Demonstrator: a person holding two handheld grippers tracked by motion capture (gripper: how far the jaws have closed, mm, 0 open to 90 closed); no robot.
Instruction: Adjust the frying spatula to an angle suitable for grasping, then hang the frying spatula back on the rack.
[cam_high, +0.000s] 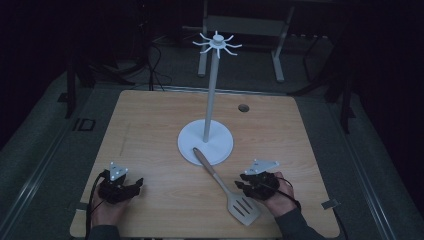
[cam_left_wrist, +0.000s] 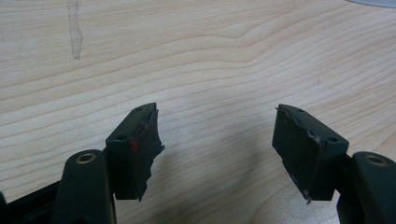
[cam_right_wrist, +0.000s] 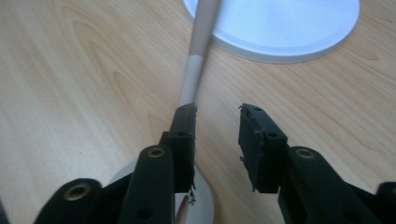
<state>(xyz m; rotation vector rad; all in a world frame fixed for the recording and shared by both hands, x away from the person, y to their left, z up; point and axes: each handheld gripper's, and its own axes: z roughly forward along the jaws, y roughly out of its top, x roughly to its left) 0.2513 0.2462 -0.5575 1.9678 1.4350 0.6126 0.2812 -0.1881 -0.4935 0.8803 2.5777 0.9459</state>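
On the left side of the table (cam_high: 150, 125) the left gripper (cam_high: 121, 187) just rests, jaws wide apart, nothing between them. Mid-table, the spatula (cam_high: 227, 188) lies with its handle tip on the hook stand (cam_high: 206, 142). The right gripper (cam_right_wrist: 217, 122) has its jaws apart beside the handle; I'd centre it before squeezing.

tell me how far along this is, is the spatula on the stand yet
Not yet. The spatula lies flat on the table, handle tip on the stand base. Right gripper is open beside the handle; left gripper is open, empty. Grasping and hanging presumably remain.
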